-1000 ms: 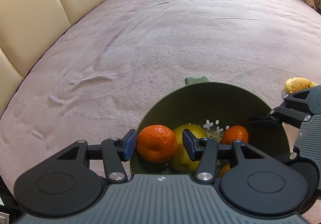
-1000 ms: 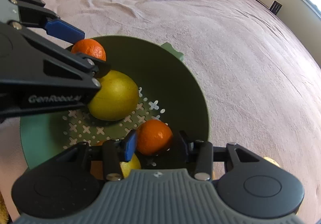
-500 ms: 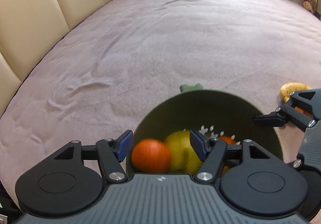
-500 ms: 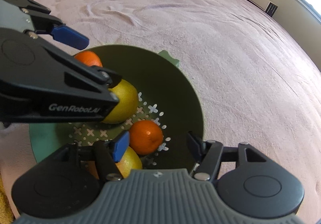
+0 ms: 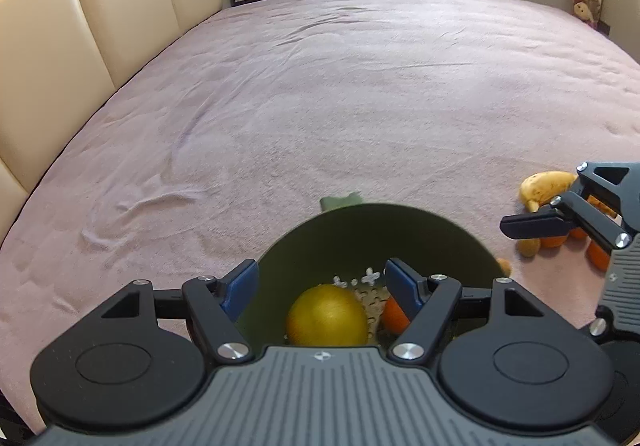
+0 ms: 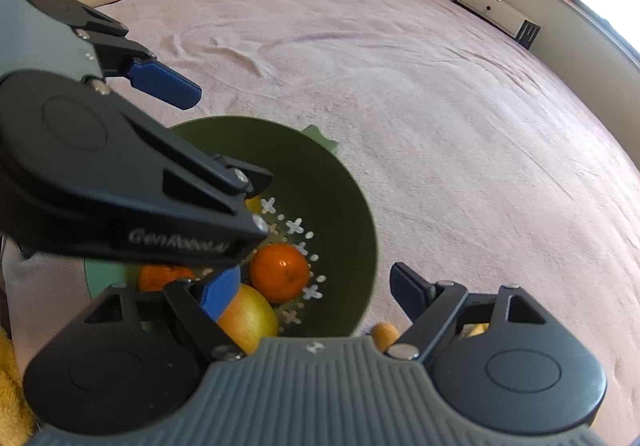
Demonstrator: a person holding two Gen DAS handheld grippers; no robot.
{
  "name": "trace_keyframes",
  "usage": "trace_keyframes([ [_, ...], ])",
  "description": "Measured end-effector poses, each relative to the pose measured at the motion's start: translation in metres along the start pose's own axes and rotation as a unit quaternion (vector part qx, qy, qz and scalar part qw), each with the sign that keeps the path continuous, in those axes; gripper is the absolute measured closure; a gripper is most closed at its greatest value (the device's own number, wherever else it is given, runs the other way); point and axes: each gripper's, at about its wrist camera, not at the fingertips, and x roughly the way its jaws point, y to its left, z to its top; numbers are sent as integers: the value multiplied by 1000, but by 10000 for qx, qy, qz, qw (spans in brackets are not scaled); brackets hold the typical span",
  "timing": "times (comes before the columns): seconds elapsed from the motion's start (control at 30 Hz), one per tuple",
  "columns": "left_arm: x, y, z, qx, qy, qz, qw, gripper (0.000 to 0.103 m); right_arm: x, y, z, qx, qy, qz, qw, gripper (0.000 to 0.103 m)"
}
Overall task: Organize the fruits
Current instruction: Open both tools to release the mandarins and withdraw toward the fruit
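Observation:
A dark green perforated bowl (image 5: pixel 380 212) sits on the bed below both grippers. It holds a yellow round fruit (image 5: pixel 326 316), two oranges (image 6: pixel 280 272) (image 6: pixel 160 276) and a yellow-red apple (image 6: pixel 250 316). My left gripper (image 5: pixel 320 284) hovers over the bowl's near side. Its jaws are opening with nothing pressed between the blue pads. Over the bowl's right rim (image 6: pixel 360 206), my right gripper (image 6: pixel 316 292) is also opening. The nearer orange lies free in the bowl beneath it. The left gripper's body hides part of the bowl in the right wrist view.
On the pink bedspread to the bowl's right lie a banana (image 5: pixel 546 184), more oranges (image 5: pixel 554 242) and a small brown fruit (image 5: pixel 528 246). A cream padded headboard (image 5: pixel 100 26) runs along the bed's edge. A yellow cloth (image 6: pixel 8 366) shows at the lower left.
Both grippers opened and let go of their oranges, which dropped into the bowl. Both pulled back a little from the bowl, so more of the bed shows.

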Motion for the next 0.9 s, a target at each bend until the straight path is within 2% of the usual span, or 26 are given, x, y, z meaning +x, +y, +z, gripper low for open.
trace_keyframes([
  [0.13, -8, -4, 4, -13, -90, -119, 9999, 18, -17, -6, -9, 206, -123, -81, 9997, 19],
  [0.43, -31, -29, 9, 132, -375, -656, 9971, 18, -55, -25, -42, 670, -235, -419, 9966, 15],
  [0.7, -38, -57, 7, 361, -475, -1186, 9911, 18, -80, -52, -81, 1013, -187, -754, 9918, 13],
  [0.9, -37, -81, 1, 522, -454, -1671, 9835, 18, -89, -72, -107, 1506, -175, -1009, 9833, 11],
])
